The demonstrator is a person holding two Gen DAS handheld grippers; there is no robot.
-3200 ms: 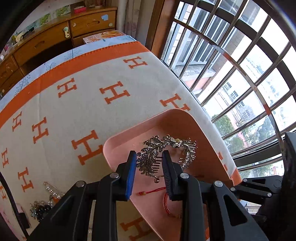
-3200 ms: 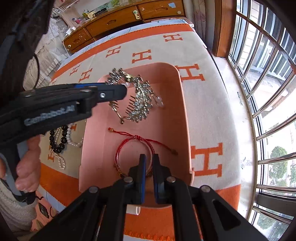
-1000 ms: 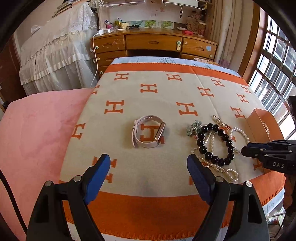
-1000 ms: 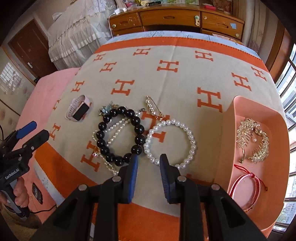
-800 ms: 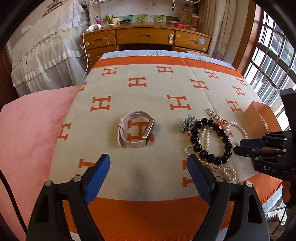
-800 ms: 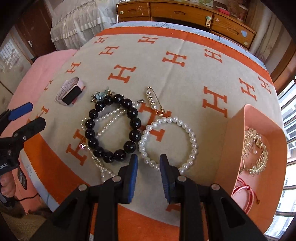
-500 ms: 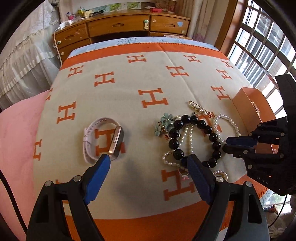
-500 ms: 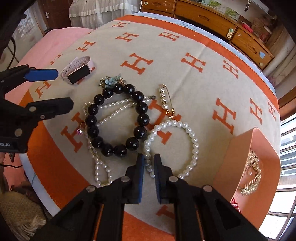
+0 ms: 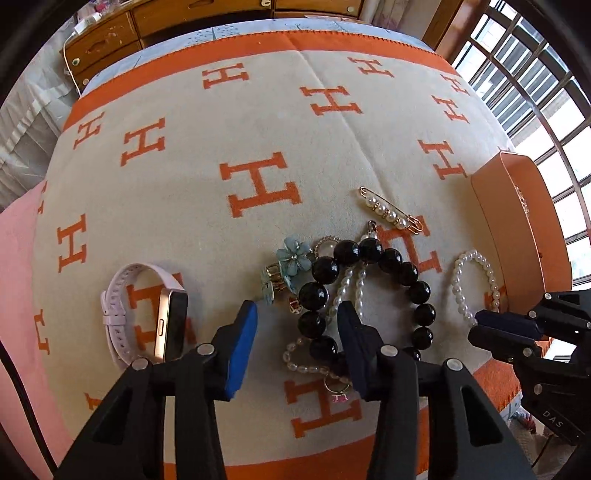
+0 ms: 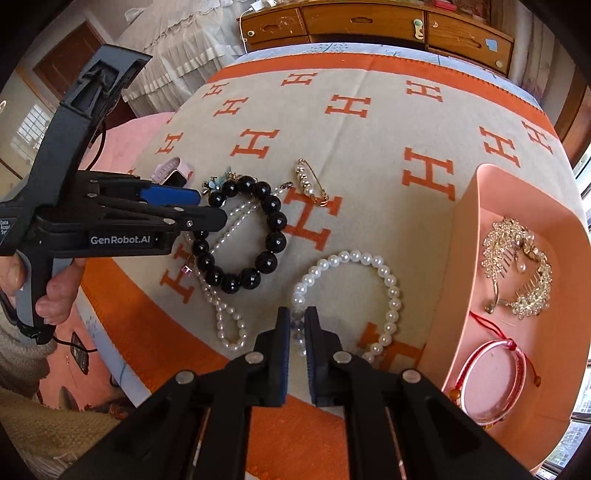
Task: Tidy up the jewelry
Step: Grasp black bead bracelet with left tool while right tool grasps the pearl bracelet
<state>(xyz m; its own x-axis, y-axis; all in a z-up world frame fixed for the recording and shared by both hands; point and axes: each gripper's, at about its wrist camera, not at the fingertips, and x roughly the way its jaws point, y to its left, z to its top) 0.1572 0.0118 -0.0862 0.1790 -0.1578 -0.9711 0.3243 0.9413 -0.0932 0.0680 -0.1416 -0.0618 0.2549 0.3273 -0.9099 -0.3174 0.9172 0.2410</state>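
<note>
1. The pink tray (image 10: 461,236) at the blanket's right edge holds a gold hair comb (image 10: 517,266) and a red string bracelet (image 10: 491,380).
2. The right gripper (image 10: 297,328) points steeply down; its jaws have just been closing and now pinch the pearl bracelet (image 10: 388,280) lying beside the tray.
3. The left gripper (image 9: 295,332) has been narrowing, its jaws apart astride the black bead bracelet (image 9: 417,291), not pressing it.
4. A cream blanket (image 9: 221,140) with orange H's covers the surface; a wooden dresser (image 10: 369,22) stands behind.

Bright daylight pours in from the barred window (image 9: 535,85) at two o'clock in the left wrist view, overexposing its panes. Shadows on the blanket (image 9: 258,129) are soft; both fisheye views bend strongly toward dark vignetted corners, yet stay sharp centrally.
</note>
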